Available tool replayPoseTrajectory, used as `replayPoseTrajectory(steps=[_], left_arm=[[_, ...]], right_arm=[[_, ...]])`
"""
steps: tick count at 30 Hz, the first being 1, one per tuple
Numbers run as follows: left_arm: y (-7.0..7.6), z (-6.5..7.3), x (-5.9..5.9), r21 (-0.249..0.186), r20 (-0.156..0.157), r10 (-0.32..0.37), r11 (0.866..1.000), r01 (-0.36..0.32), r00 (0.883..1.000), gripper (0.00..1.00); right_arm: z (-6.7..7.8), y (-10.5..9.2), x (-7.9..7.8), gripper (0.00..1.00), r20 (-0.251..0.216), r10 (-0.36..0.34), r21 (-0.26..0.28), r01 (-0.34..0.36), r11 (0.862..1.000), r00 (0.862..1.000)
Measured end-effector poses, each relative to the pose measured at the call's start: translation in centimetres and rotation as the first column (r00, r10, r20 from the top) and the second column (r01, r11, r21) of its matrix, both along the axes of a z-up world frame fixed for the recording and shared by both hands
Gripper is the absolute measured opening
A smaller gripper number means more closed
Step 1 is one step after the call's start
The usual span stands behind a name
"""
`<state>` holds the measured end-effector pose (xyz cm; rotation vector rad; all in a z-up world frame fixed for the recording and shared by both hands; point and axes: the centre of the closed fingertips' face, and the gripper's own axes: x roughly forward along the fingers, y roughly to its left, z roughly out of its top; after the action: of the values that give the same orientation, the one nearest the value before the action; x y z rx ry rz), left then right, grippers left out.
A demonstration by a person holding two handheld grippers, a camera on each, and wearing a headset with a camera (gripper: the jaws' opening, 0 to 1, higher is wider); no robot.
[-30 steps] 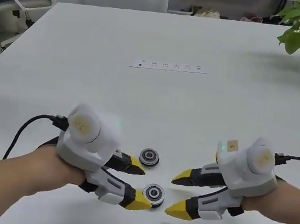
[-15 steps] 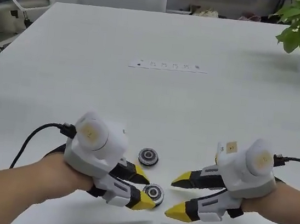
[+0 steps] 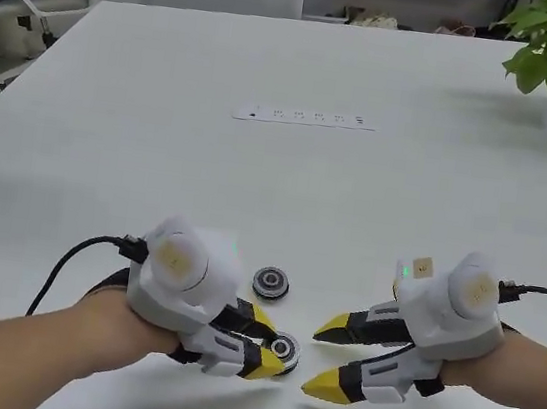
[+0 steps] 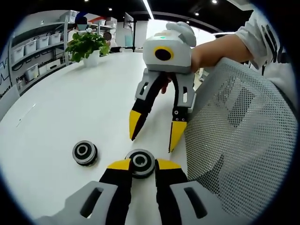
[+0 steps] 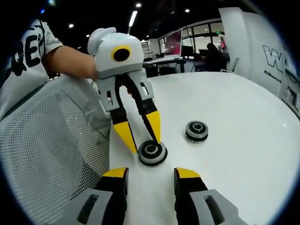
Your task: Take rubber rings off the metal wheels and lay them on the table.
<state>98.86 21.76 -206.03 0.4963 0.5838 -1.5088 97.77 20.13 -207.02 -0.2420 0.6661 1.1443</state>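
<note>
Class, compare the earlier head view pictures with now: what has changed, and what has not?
The left gripper moved right, bringing its jaws to either side of the near wheel; a firm grip cannot be confirmed. The right gripper, open, and the far wheel stayed put.

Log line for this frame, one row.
left gripper: jaws flank near wheel, grip unclear | right gripper: open, off wheel | far wheel: free on table

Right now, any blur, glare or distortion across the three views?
Head view: even soft light, sharp, faint shadows under the left gripper and right gripper. Left gripper view: heavy fisheye bending, near wheel crisp. Right gripper view: same bending, ceiling lights glare, far wheel sharp.
</note>
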Motion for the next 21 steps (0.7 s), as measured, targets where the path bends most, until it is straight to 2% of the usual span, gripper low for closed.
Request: replayPoseTrajectory(steps=[6,10,13,16,21], left_arm=[[0.0,-0.06,0.23,-0.002,0.038,-0.002,1.0,0.002,0.999,0.1],[-0.06,-0.16,0.28,0.001,0.076,-0.014,1.0,0.014,0.997,0.08],[-0.12,-0.18,0.38,0.0,0.064,0.0,1.0,0.0,0.998,0.08],[-0.14,-0.18,0.35,-0.001,0.076,0.0,1.0,0.0,0.997,0.08],[0.19,-0.14,0.33,-0.01,0.069,0.005,1.0,-0.005,0.998,0.08]], right_arm=[[0.05,0.01,0.1,0.36,-0.001,-0.004,-0.001,0.004,1.0,1.0],[0.11,0.08,0.16,0.36,-0.001,-0.005,-0.002,0.005,1.0,1.0],[0.22,0.15,0.18,0.36,-0.002,-0.005,-0.003,0.005,1.0,1.0],[0.48,0.3,0.35,0.36,0.0,-0.006,0.0,0.006,1.0,1.0],[0.84,0.75,0.35,0.35,0.003,0.006,-0.01,-0.006,1.0,1.0]])
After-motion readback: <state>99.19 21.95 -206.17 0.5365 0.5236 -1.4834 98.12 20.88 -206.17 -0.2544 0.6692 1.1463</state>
